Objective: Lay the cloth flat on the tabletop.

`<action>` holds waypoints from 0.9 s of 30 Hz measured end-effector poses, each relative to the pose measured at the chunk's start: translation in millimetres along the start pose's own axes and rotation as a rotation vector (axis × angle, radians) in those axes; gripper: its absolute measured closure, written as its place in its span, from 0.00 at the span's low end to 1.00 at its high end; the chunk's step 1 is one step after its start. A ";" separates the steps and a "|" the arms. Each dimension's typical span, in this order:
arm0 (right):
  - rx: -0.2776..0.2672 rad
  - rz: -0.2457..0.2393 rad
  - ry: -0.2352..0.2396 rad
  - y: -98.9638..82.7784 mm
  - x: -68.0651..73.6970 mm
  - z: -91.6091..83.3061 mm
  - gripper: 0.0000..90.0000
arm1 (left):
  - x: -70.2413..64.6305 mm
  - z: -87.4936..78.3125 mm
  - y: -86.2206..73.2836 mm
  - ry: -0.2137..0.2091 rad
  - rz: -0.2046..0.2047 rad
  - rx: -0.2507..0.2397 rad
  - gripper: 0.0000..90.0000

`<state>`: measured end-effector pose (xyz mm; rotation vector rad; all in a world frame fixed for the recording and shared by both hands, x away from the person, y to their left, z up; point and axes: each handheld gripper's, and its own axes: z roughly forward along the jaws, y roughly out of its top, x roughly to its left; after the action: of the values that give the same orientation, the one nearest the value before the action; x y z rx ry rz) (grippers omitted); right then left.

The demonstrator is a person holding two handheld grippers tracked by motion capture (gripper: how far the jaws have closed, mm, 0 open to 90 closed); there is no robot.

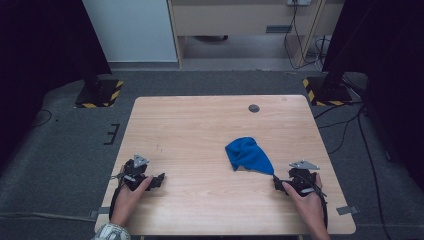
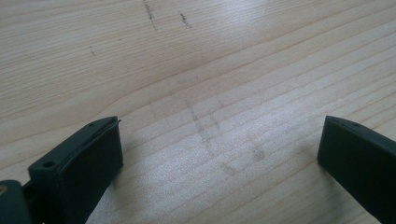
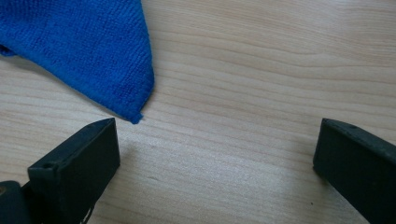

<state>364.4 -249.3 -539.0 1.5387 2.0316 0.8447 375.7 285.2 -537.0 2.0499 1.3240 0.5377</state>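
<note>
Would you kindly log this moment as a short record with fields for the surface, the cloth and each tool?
surface: wooden table, faint scuff marks in the left gripper view
cloth: blue cloth, bunched, right of centre, one corner pointing toward the right tool
left tool: left tool open, low over bare wood, nothing between the jaws
right tool: right tool open, cloth corner just ahead of one jaw, not gripped
hands: one on each tool, near the table's near edge

The cloth [image 1: 247,155] lies on the table [image 1: 200,125] right of centre (its near corner just beside the right gripper [image 1: 276,182]); the left gripper [image 1: 161,178] sits near-left.
</note>
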 end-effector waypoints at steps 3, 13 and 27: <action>-0.005 -0.001 0.023 1.0 0.0 0.1 0.03 | 0.0 0.0 0.1 0.000 0.000 0.001 0.00; -0.090 -0.103 0.084 16.2 9.0 -16.2 0.17 | 0.8 2.1 2.3 0.000 0.001 0.001 0.00; -0.120 -0.178 0.178 43.9 31.5 -17.6 0.29 | 0.9 2.2 2.4 0.001 0.001 0.002 0.00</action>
<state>373.9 -214.2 -495.3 1.2356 2.1608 1.0434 379.1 284.7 -536.9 2.0520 1.3251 0.5381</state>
